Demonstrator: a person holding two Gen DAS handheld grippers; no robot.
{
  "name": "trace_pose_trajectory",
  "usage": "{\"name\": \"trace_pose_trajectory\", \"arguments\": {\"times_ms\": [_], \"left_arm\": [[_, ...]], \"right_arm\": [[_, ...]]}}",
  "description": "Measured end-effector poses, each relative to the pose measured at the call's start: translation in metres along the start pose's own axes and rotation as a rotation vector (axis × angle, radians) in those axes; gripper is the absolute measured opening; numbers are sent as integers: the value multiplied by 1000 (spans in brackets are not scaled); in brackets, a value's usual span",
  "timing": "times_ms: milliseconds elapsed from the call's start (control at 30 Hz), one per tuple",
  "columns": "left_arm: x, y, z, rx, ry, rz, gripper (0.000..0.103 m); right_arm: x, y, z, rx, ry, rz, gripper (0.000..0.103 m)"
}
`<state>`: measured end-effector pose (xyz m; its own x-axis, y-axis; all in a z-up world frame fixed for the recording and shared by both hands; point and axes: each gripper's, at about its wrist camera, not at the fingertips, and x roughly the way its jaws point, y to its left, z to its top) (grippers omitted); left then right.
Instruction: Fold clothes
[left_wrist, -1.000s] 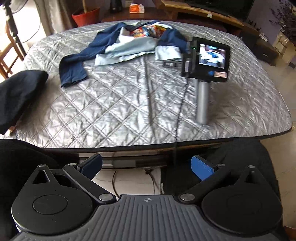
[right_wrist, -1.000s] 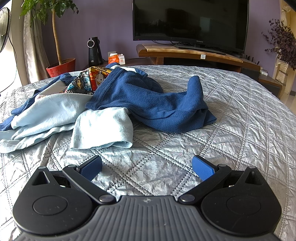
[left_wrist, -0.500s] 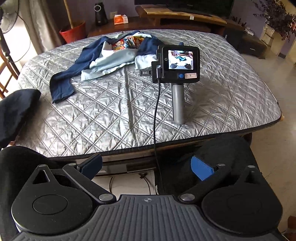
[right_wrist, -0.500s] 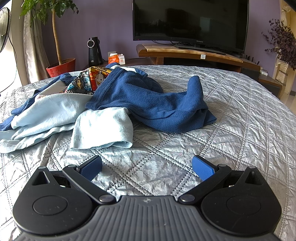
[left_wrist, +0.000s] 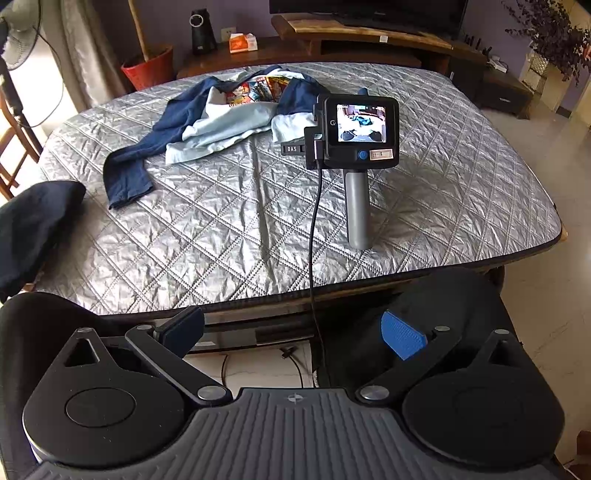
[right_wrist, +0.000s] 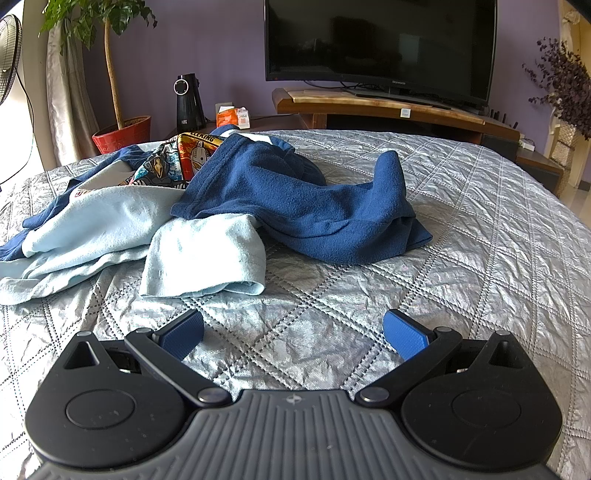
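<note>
A crumpled garment in dark blue (right_wrist: 303, 206) and light blue (right_wrist: 110, 225) with a colourful print (right_wrist: 184, 158) lies on the silver quilted bed (right_wrist: 480, 258). It also shows in the left wrist view (left_wrist: 229, 114) at the far side of the bed. My right gripper (right_wrist: 293, 334) is open and empty, standing on the quilt just short of the light blue sleeve. The right gripper's body with its screen (left_wrist: 356, 136) stands upright in the left wrist view. My left gripper (left_wrist: 293, 334) is open and empty, off the near edge of the bed.
A dark cloth (left_wrist: 33, 225) lies at the bed's left edge. A cable (left_wrist: 314, 240) runs from the right gripper down over the bed's front edge. Behind the bed are a TV (right_wrist: 380, 48) on a wooden stand, a red plant pot (right_wrist: 122, 134) and a black appliance (right_wrist: 188, 103).
My left gripper has risen and swung so the bed sits more centred and the far wall shows. The right gripper has not moved.
</note>
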<state>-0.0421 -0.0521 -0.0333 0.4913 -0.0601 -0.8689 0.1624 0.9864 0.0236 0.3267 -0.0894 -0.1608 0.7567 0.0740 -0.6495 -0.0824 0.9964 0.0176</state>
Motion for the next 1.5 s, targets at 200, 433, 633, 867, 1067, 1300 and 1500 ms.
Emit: {"name": "trace_pose_trajectory", "arguments": {"times_ms": [200, 433, 633, 867, 1067, 1300, 1500], "left_arm": [[-2, -1, 0, 6, -3, 0, 103], [-3, -1, 1, 5, -10, 5, 103], [-4, -2, 1, 8, -12, 4, 103], [-5, -2, 2, 9, -15, 5, 103], [-5, -2, 2, 8, -12, 5, 103], [-4, -3, 1, 8, -9, 7, 103], [-3, -4, 1, 9, -7, 8, 103]], "right_arm": [[0, 0, 0, 0, 0, 0, 103], [0, 0, 0, 0, 0, 0, 103], [0, 0, 0, 0, 0, 0, 103], [-1, 0, 1, 0, 0, 0, 103], [-1, 0, 1, 0, 0, 0, 103], [-1, 0, 1, 0, 0, 0, 103], [-1, 0, 1, 0, 0, 0, 103]]}}
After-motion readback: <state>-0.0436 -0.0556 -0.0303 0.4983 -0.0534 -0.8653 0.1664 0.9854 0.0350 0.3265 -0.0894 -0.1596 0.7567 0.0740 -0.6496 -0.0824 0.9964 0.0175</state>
